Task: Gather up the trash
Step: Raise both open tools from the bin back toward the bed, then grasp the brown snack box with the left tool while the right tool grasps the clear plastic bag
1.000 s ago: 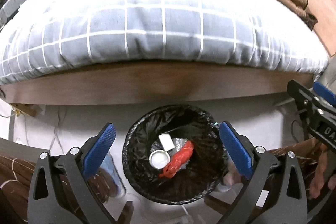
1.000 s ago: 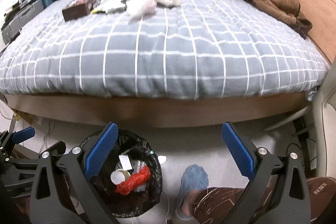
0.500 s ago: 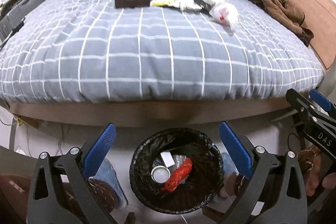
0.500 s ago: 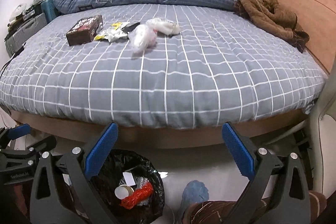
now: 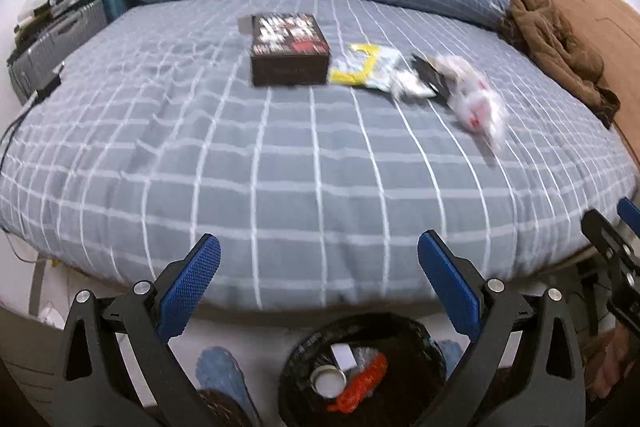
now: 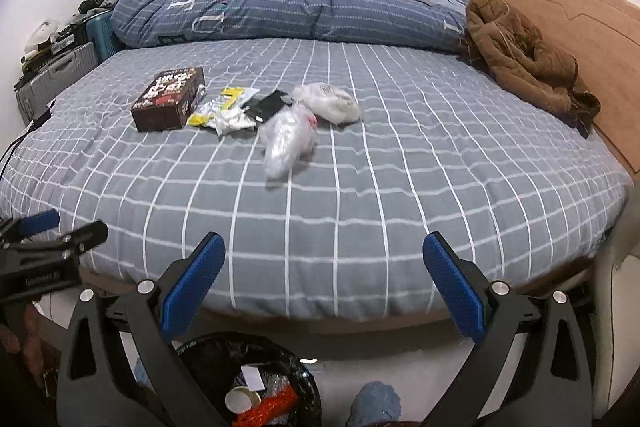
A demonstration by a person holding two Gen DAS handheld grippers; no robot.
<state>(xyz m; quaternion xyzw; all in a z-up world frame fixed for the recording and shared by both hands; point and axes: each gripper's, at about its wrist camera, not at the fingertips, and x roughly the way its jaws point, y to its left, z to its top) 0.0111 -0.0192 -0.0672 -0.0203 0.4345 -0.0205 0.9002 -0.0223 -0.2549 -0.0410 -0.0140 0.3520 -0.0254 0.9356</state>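
— Where is the trash lying for you?

— You are looking at a loose cluster on the grey checked bed (image 6: 360,163). The dark cardboard box (image 6: 170,99) is sitting flat at the left end, its long axis running away from you toward the rolled quilt (image 6: 280,13). Just beside it a yellow and white wrapper (image 6: 218,107) is lying crumpled, then a flat black packet (image 6: 268,105). A clear plastic bag (image 6: 288,139) is stretching lengthwise toward you, and a rounder white bag (image 6: 330,101) is sitting just behind it.

— And your two tools?

— You are holding your left gripper (image 5: 318,287) with its blue ribbed fingers spread wide, gripping nothing. Your right gripper (image 6: 324,275) is spread just as wide, also gripping nothing. Both are hanging over the bed's near edge.

— The bin?

— The round bin (image 5: 416,331), lined in glossy black plastic, is standing on the floor below you, already holding a red crinkled wrapper (image 5: 360,383), a white card and a round lid.
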